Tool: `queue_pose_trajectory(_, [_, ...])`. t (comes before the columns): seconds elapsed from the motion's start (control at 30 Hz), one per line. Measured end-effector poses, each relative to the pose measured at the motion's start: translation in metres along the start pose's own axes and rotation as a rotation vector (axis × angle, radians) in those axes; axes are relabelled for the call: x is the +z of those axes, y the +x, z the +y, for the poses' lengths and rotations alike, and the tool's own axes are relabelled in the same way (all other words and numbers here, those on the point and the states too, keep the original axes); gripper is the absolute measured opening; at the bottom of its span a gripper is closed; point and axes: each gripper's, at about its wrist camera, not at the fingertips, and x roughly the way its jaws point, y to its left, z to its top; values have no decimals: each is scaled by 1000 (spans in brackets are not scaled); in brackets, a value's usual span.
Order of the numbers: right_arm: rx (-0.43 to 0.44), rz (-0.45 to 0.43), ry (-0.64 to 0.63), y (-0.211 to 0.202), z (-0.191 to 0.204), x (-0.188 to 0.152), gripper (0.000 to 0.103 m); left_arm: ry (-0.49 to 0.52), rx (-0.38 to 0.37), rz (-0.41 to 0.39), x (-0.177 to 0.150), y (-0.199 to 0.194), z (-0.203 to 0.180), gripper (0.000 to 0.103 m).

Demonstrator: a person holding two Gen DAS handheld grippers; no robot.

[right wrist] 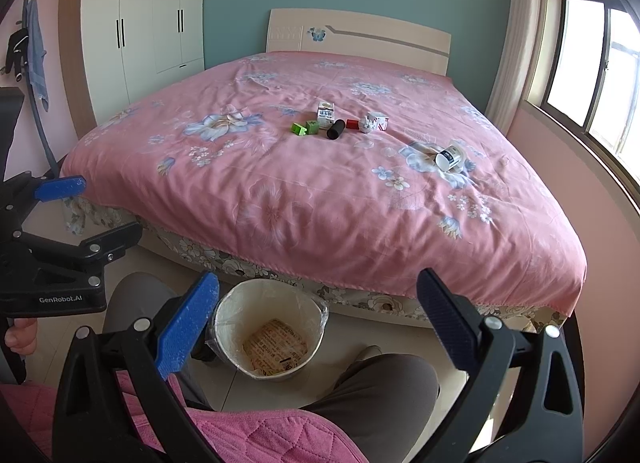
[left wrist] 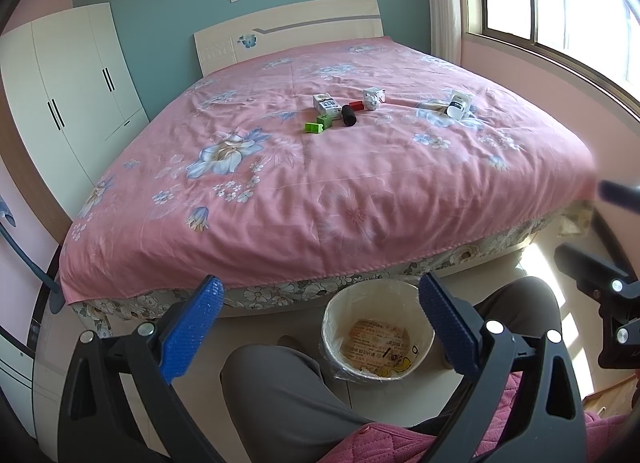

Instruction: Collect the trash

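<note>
1. Scattered mid-bed (right wrist: pixel 280 191): two green blocks (right wrist: pixel 305 127), black cylinder (right wrist: pixel 335 129), small cartons (right wrist: pixel 325 111), tipped white cup (right wrist: pixel 450 156).
2. Lined bin (right wrist: pixel 266 327) at bed's foot.
3. Left gripper (left wrist: pixel 320 311), right gripper (right wrist: pixel 318 303): spread wide, empty.

Bed (right wrist: pixel 320 199) covered by a pink floral bedspread (left wrist: pixel 304 191). Lying on it near the middle, in a loose cluster: two green blocks (right wrist: pixel 305 127), a small white carton (right wrist: pixel 325 113), a black cylinder (right wrist: pixel 335 129) on its side, a red block (right wrist: pixel 352 124) and a crumpled white packet (right wrist: pixel 373 122). Well apart, toward the window side, a white cup (right wrist: pixel 450 156) lies tipped over.
</note>
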Motion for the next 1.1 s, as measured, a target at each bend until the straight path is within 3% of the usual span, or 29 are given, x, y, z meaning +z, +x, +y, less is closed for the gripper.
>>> queue_pose_trajectory(0.43, [2, 6, 4, 3, -1, 0, 97, 1, -4, 13, -7, 6, -3, 99])
queue_pose_trajectory(0.67, [-9, 4, 3, 13, -5, -7, 97, -3, -21, 65, -4, 22, -5, 99])
queue_pose_trajectory(0.87, [-50, -14, 42, 28, -28, 12, 97, -16, -23, 67, 22, 42, -1, 99])
queue_pose_trajectory(1.1, [-104, -58, 92, 47, -65, 53, 97, -48, -8, 65, 81, 75, 8, 99])
